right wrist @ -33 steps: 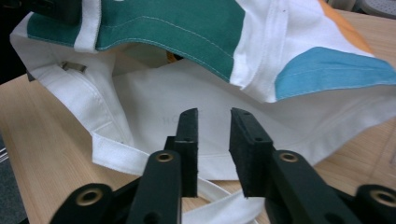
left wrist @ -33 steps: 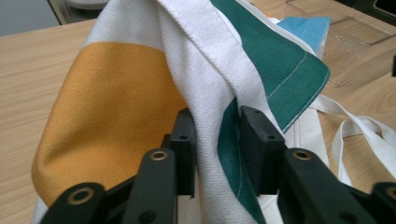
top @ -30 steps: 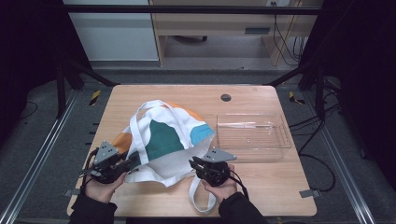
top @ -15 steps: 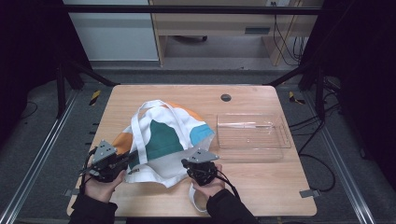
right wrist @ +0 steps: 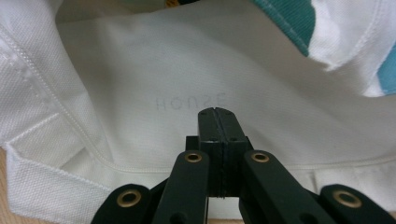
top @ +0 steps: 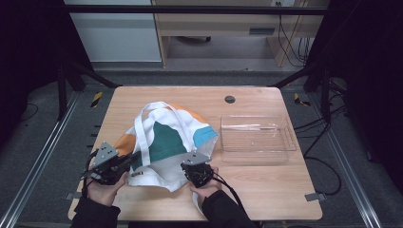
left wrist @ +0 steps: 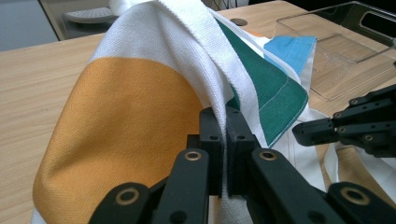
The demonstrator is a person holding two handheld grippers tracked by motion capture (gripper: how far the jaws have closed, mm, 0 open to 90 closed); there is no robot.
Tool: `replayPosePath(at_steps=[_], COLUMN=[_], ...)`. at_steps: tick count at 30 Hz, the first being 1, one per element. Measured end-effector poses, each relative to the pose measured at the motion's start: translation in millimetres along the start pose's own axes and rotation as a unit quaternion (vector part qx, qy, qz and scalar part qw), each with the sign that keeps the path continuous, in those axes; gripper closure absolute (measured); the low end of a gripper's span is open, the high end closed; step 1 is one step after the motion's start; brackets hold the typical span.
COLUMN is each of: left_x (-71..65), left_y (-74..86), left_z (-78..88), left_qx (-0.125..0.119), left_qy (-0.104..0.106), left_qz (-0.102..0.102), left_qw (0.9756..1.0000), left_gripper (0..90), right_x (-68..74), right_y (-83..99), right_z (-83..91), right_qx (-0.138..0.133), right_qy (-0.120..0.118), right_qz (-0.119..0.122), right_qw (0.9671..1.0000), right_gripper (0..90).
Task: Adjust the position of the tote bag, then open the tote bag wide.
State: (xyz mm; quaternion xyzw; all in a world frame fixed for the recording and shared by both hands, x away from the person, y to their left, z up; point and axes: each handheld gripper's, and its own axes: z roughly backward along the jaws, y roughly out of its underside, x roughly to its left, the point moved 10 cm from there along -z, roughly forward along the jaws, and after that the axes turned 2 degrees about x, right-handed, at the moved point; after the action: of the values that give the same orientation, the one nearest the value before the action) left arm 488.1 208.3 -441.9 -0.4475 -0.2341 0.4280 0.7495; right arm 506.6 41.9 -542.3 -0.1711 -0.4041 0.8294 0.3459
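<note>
A white tote bag with green, orange and blue patches lies crumpled on the wooden table. My left gripper is at the bag's near left corner. Its jaws are shut on a white strap that rises from between the pads, and orange cloth drapes beside it. My right gripper is at the bag's near edge, right of centre. The right gripper has its jaws shut and lies over the bag's white inner cloth and hem. No fold shows between its pads. It also appears beyond the strap, the right gripper.
A clear plastic tray stands right of the bag, empty; the tray also shows in the left gripper view. A round cable hole sits at the table's far side. Bare wood lies near right and far left.
My right gripper has slid left along the bag's near edge and lower onto the cloth. The left gripper has stayed at the bag's left corner.
</note>
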Motion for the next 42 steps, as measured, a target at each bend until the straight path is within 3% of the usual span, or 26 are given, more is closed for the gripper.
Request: replayPosePath(at_steps=[10, 16, 21, 26, 32, 42], left_x=[0.3, 0.2, -0.4, -0.9, -2.6, -4.9], left_y=[0.4, 0.7, 1.5, 1.8, 2.2, 3.8], left_z=[0.4, 0.3, -0.2, -0.1, -0.1, -1.2], left_qx=[-0.002, -0.001, 0.002, 0.002, 0.003, 0.008], left_qy=[0.004, 0.006, 0.009, 0.014, 0.015, 0.01], left_qz=[0.006, 0.007, 0.011, 0.014, 0.013, 0.006], left_qw=[1.0, 1.0, 0.9999, 0.9998, 0.9998, 0.9999], left_gripper=[87.5, 87.6, 87.5, 87.6, 87.6, 87.6], right_x=[-4.6, 0.4, -3.0, -5.2, -4.6, -2.7], right_y=[-25.0, -35.5, -44.4, -56.7, -76.9, -88.3], right_z=[6.1, 4.8, 7.8, 23.5, 40.8, 50.5], right_qx=[-0.057, -0.071, -0.094, -0.129, -0.162, -0.174], right_qy=[-0.002, 0.001, 0.011, 0.013, 0.007, 0.006], right_qz=[-0.024, -0.022, -0.036, -0.042, -0.039, -0.025], right_qw=[0.9981, 0.9972, 0.9948, 0.9906, 0.9861, 0.9845], right_gripper=[90.0, 90.0, 90.0, 90.0, 90.0, 90.0])
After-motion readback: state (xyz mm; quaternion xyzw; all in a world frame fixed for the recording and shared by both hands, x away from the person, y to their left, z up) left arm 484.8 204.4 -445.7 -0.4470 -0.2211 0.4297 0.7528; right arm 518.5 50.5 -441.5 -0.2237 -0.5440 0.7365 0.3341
